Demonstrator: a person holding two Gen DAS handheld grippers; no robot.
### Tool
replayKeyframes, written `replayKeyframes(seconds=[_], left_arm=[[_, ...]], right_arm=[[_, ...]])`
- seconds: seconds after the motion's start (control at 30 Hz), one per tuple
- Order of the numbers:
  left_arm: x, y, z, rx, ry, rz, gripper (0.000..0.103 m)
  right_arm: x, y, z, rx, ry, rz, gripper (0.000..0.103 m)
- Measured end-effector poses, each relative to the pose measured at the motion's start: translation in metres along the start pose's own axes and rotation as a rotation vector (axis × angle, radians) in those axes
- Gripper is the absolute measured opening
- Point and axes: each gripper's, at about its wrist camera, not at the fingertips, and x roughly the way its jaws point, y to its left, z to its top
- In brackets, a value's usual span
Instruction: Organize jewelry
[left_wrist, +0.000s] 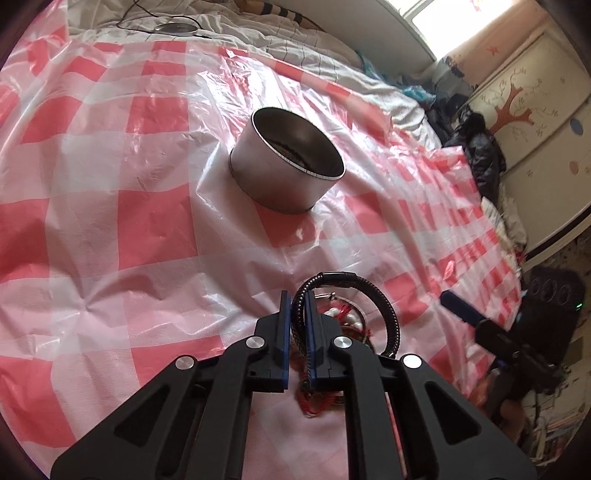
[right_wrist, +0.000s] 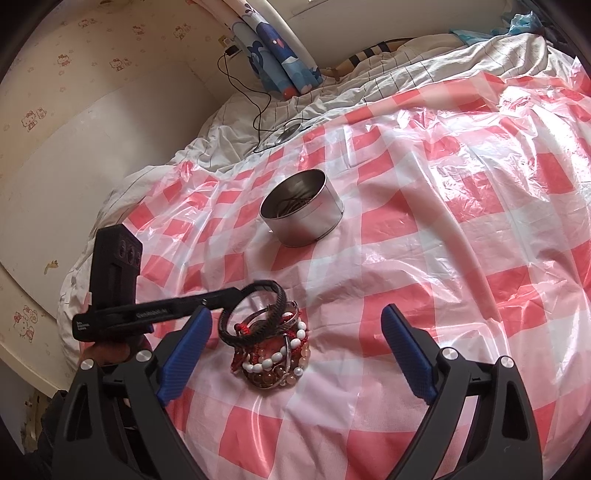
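Covering the bed, a red-and-white checked plastic sheet (right_wrist: 461, 206) is the largest item and carries everything listed below; a pale quilt (right_wrist: 388, 79) shows beyond its far edge.

Round metal tin (right_wrist: 301, 206): stands upright and open-topped on the sheet, well apart from the jewelry. The right wrist view looks into it and shows thin wire-like pieces at the bottom; the left wrist view shows only a dark interior with something indistinct at the far wall.

Right gripper (right_wrist: 295, 350): jaws spread wide, blue pads either side of the jewelry pile, touching nothing. The left wrist view catches only one blue finger of it at the right (left_wrist: 461, 308).

Left gripper (left_wrist: 296, 325): jaws pressed onto the black braided bracelet (left_wrist: 369, 306), pinching its band between the blue pads. The right wrist view shows this gripper from the side (right_wrist: 221, 299), reaching in from the left.

Black braided bracelet: a ring standing on edge, tilted, its plane running roughly along the left gripper's fingers, lower rim at the top of the pile (right_wrist: 255, 314).

Jewelry pile (right_wrist: 275, 354): a heap of white, pink and red bead strings with red cord and silver bangles, lying on the sheet between the right gripper's fingers. The left wrist view hides most of it behind the gripper, showing a few white beads (left_wrist: 341, 315).
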Motion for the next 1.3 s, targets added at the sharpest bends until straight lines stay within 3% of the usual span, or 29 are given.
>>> replayKeyframes(seconds=[0.13,0.27,0.57,0.77,0.93,1.0,1.17,1.3], left_arm=[[-0.019,0.012,0.003,-0.056,-0.049,-0.06,0.006],[-0.034,0.035,0.005,-0.123,-0.097,0.006,0.006],[-0.038,0.075,-0.001,-0.181,-0.088,0.131,0.006],[-0.035,0.08,-0.004,-0.158,-0.07,0.168,0.007],[-0.033,0.079,-0.005,-0.147,-0.061,0.185,0.007],[-0.032,0.078,-0.005,-0.147,-0.059,0.189,0.007],[-0.025,0.079,-0.006,-0.148,-0.042,0.217,0.007],[-0.016,0.081,-0.007,-0.145,-0.021,0.232,0.01]], right_arm=[[0.001,-0.002,0.0,0.001,0.005,-0.003,0.089],[0.003,0.004,-0.001,-0.036,0.01,-0.012,0.089],[0.044,0.086,-0.018,-0.507,0.08,-0.011,0.087],[0.075,0.095,-0.025,-0.597,0.168,-0.029,0.053],[0.081,0.091,-0.031,-0.616,0.19,-0.059,0.04],[0.082,0.09,-0.032,-0.619,0.193,-0.068,0.021],[0.08,0.09,-0.031,-0.609,0.19,-0.07,0.006],[0.073,0.087,-0.026,-0.564,0.174,-0.022,0.006]])
